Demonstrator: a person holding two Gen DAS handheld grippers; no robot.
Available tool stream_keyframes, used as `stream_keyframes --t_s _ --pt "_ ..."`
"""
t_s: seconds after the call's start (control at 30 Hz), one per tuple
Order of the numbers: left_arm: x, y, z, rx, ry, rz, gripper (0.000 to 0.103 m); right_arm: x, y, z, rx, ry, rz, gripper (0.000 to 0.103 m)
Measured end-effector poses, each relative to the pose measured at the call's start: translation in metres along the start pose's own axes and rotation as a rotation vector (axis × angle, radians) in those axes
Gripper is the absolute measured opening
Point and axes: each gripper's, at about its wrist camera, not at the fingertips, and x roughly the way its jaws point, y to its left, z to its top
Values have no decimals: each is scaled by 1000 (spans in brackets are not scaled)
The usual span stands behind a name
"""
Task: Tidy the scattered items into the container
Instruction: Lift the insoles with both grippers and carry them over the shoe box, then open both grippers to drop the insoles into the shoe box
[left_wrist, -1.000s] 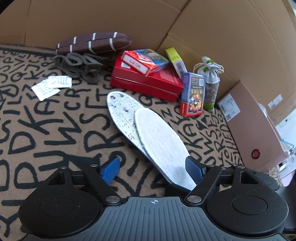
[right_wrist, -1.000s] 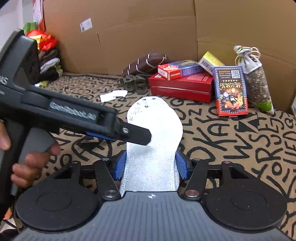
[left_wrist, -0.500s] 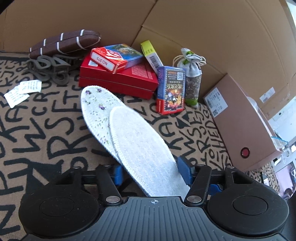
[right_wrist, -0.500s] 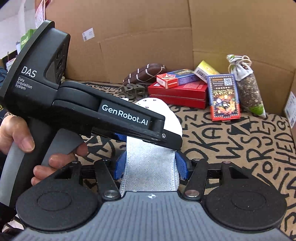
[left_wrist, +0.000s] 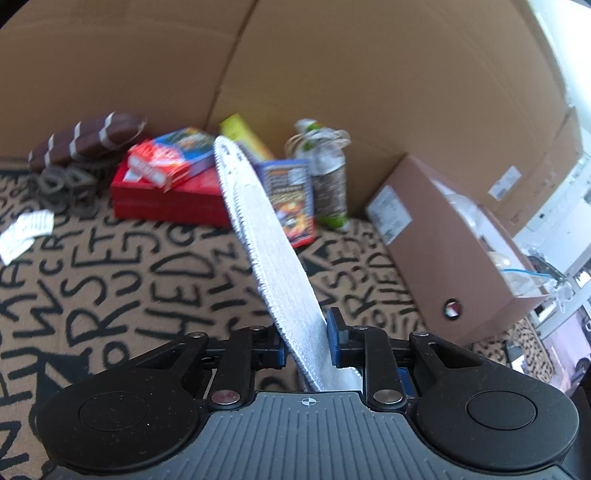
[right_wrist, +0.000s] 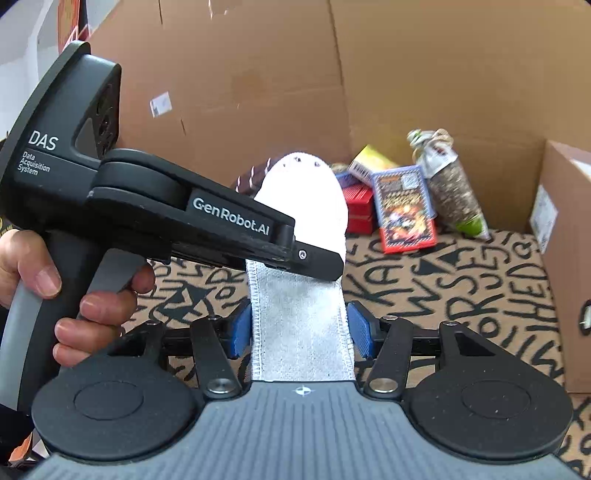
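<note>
The white insoles (left_wrist: 273, 251) are off the patterned mat (left_wrist: 110, 266), held edge-up in the left gripper (left_wrist: 306, 345), whose jaws are clamped on them near the heel end. In the right wrist view the same insoles (right_wrist: 303, 317) run flat between the blue pads of the right gripper (right_wrist: 301, 328); its jaws are closing slightly, though whether the pads press on the edges cannot be told. A hand (right_wrist: 74, 291) grips the left tool's handle.

So the pick-up of this item looks done, while the drop-off is not. The likely container is the brown cardboard box (left_wrist: 454, 251) at the mat's right side, well apart from the insoles.

Much is left on the mat: the red boxes (left_wrist: 166, 195), a card pack (left_wrist: 291, 199), a drawstring pouch (left_wrist: 328, 177), a striped brown case (left_wrist: 88, 140), grey rings (left_wrist: 62, 184) and paper slips (left_wrist: 26, 232). The task seems to be at an early stage.
</note>
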Motion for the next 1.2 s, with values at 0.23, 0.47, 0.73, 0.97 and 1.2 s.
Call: stream_keyframes --t_s 0.23,0.47,0.73,0.97,1.2 --pt "1 -57 20 110 -46 -94 15 -40 -19 12 -6 -100 -91 59" --pt "8 -133 49 260 -97 -211 13 -88 -50 32 -11 -228 -233 58" --pt "42 -218 84 386 -89 -341 14 -127 -104 54 12 -333 -382 39" --pt "107 -264 103 397 -10 -381 14 -134 -163 65 77 -319 -477 34" --pt "168 -261 107 330 90 -324 71 -121 -219 43 198 -235 -585 63"
